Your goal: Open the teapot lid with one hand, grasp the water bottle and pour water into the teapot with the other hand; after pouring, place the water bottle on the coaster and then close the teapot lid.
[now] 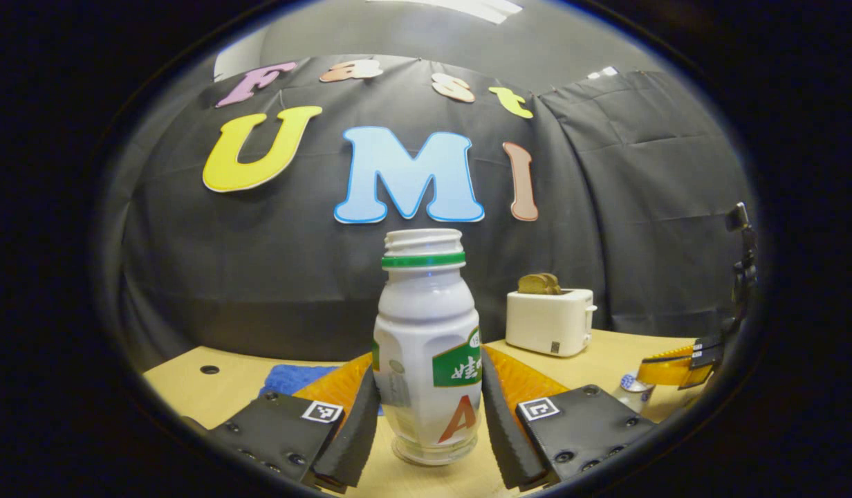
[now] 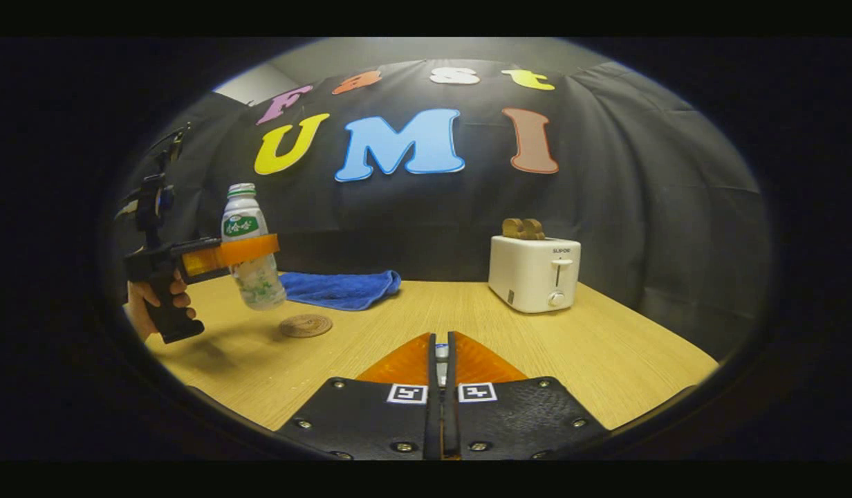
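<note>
The left gripper [image 1: 426, 415] is clamped on the water bottle [image 1: 426, 346], one finger pressed against each side of the lower body, as the left gripper view shows. The bottle is a white plastic one with a bulged shoulder, an uncapped threaded neck, a green ring just below the threads, a green label panel and a clear base. It stands upright between the fingers in that view. In the right gripper view the same bottle [image 2: 249, 249] is held in the air above the wooden table [image 2: 536, 346], tilted slightly, with the left gripper [image 2: 249, 253] wrapped around its middle and a hand [image 2: 153, 301] on the grip below. A round coaster [image 2: 306, 325] lies on the table just below and to the right of the bottle's base, not touching it. A folded blue towel [image 2: 343, 287] lies behind the coaster, near the wall. The right gripper [image 2: 440, 373] has its fingers drawn together with only a narrow slit between them; a small pale object sits in that slit, and whether it is gripped cannot be told. A white toaster [image 2: 534, 273] with bread in its slots stands on the table further right, well apart from the bottle. In the left gripper view, the right gripper [image 1: 675, 370] appears at the right edge, with a small white and blue item [image 1: 633, 389] just beneath it.
</note>
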